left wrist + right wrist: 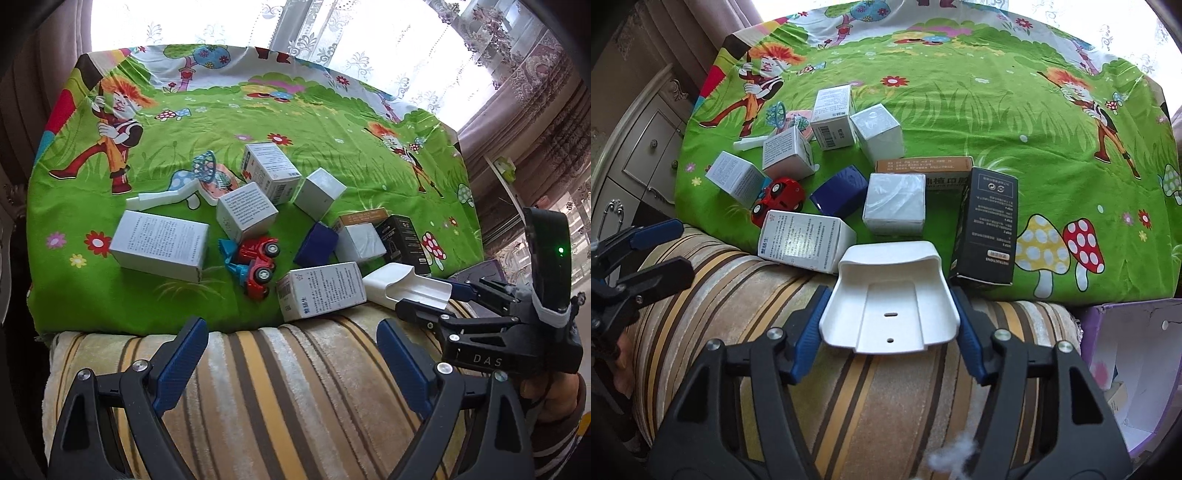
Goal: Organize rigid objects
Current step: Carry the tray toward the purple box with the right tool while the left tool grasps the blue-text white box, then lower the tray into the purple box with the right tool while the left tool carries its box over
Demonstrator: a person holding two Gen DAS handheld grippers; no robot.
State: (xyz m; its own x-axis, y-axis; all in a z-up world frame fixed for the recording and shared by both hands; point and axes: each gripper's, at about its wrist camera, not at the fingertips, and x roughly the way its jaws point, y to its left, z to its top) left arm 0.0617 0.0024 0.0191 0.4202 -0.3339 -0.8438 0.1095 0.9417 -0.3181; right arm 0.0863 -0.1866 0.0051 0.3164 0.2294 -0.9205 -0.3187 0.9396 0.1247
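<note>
Right wrist view: right gripper (890, 325) clamps the white plastic holder (890, 295); left gripper (291, 354) hovers, jaws apart

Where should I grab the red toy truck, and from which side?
Grip the red toy truck across its cab, fingers on the two sides, coming down from above. It seems to lie tipped with its wheels showing, and boxes crowd it closely, so a sideways approach looks blocked.

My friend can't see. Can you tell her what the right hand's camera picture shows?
The right gripper has its blue-padded fingers closed on a white moulded plastic holder above a striped plush blanket. Beyond it, white cardboard boxes, a tall black carton, a dark blue box and a red toy car lie scattered on a green cartoon bedsheet.
</note>
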